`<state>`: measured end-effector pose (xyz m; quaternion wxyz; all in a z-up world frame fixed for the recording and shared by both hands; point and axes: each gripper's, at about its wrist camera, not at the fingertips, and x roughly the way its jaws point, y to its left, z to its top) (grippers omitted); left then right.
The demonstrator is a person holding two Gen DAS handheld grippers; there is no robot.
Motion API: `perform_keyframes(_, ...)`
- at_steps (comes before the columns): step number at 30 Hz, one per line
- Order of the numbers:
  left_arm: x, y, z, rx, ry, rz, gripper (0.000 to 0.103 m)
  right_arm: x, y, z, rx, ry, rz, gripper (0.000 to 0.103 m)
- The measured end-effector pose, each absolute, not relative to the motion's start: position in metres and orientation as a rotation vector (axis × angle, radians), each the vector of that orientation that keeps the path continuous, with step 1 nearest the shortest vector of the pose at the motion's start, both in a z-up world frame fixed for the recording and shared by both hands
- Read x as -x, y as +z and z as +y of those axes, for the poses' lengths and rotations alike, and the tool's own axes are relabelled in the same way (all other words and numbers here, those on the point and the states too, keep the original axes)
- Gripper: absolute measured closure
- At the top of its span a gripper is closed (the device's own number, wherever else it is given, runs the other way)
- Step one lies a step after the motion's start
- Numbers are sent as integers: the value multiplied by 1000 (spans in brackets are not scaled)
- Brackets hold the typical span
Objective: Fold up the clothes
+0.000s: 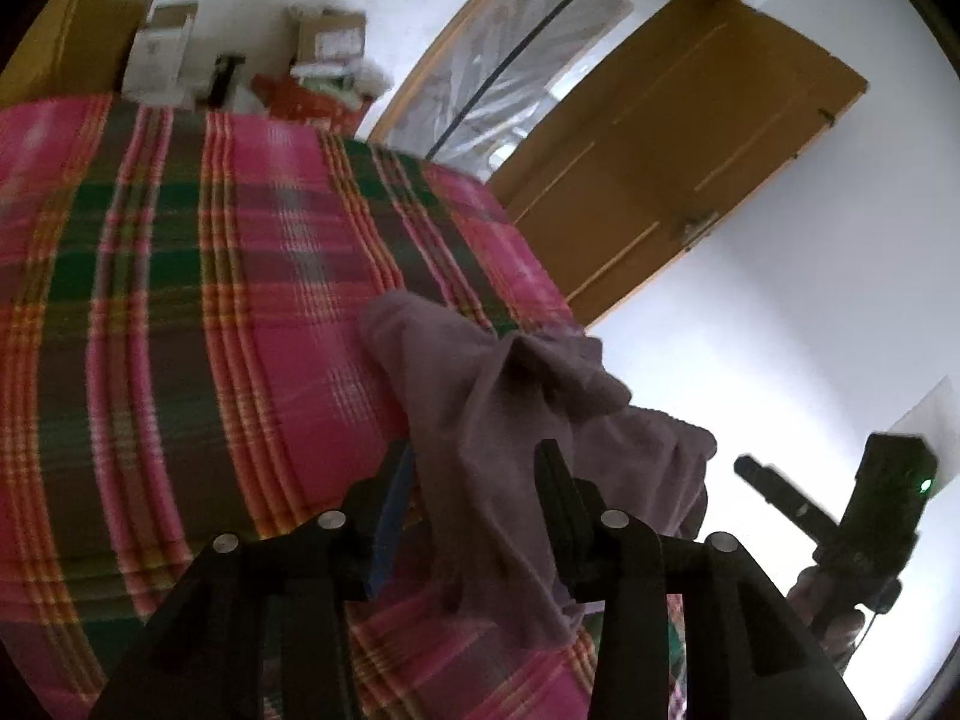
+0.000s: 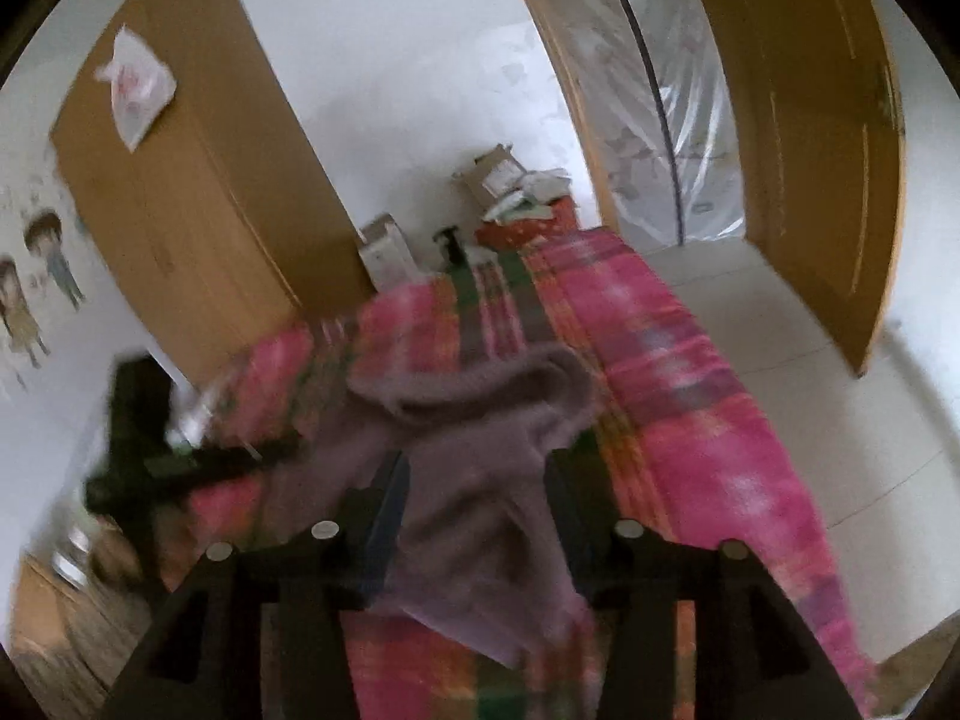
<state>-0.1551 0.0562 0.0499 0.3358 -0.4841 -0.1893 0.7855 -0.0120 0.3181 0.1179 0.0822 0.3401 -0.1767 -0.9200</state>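
A purple garment (image 1: 480, 396) hangs bunched above the pink plaid bed (image 1: 198, 300). It fills the gap between the fingers of my left gripper (image 1: 474, 456), which is shut on it. One end droops toward the bed and the other sticks out over the floor. My right gripper (image 1: 756, 471) is held by a hand off to the right, apart from the cloth. In the blurred right wrist view the garment (image 2: 480, 420) lies ahead of my right gripper (image 2: 477, 462), whose fingers stand wide apart. The left gripper (image 2: 264, 453) touches the garment's left edge.
Cardboard boxes (image 1: 162, 54) and clutter (image 1: 318, 90) sit at the bed's far end by the white wall. A wooden wardrobe (image 2: 192, 180) stands to the left. An open wooden door (image 1: 690, 162) and a plastic-covered doorway (image 2: 672, 120) are to the right, over pale floor (image 2: 810, 420).
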Motion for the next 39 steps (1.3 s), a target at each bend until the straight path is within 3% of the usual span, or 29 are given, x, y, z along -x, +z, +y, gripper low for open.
perform_keyframes(11, 171, 30, 59, 1345, 1967, -594, 60, 100, 100, 269, -1180, -2597, -504, 53)
perform_keyframes(17, 171, 32, 63, 1342, 1978, -583, 60, 88, 101, 235, -1197, -2700, -141, 53)
perform_keyframes(20, 170, 34, 65, 1343, 1994, -554, 60, 95, 92, 225, -1243, -2709, -45, 66)
perform_keyframes(22, 168, 36, 64, 1337, 2009, -537, 60, 98, 88, 222, -1246, -2725, -10, 88)
perform_keyframes(23, 167, 37, 64, 1335, 2014, -530, 61, 98, 88, 221, -1239, -2739, 3, 89)
perform_keyframes(24, 166, 38, 63, 1333, 2019, -523, 68, 97, 88, 220, -1227, -2741, 10, 94)
perform_keyframes(27, 164, 40, 62, 1325, 2028, -511, 74, 94, 95, 214, -1178, -2749, 55, 96)
perform_keyframes(29, 163, 41, 60, 1315, 2020, -526, 86, 88, 106, 212, -1101, -2771, 69, 97)
perform_keyframes(33, 158, 44, 45, 1289, 2022, -592, 95, 83, 130, 206, -970, -2777, 62, 98)
perform_keyframes(39, 140, 55, 2, 1213, 2063, -729, 96, 83, 155, 170, -828, -2685, 38, 99)
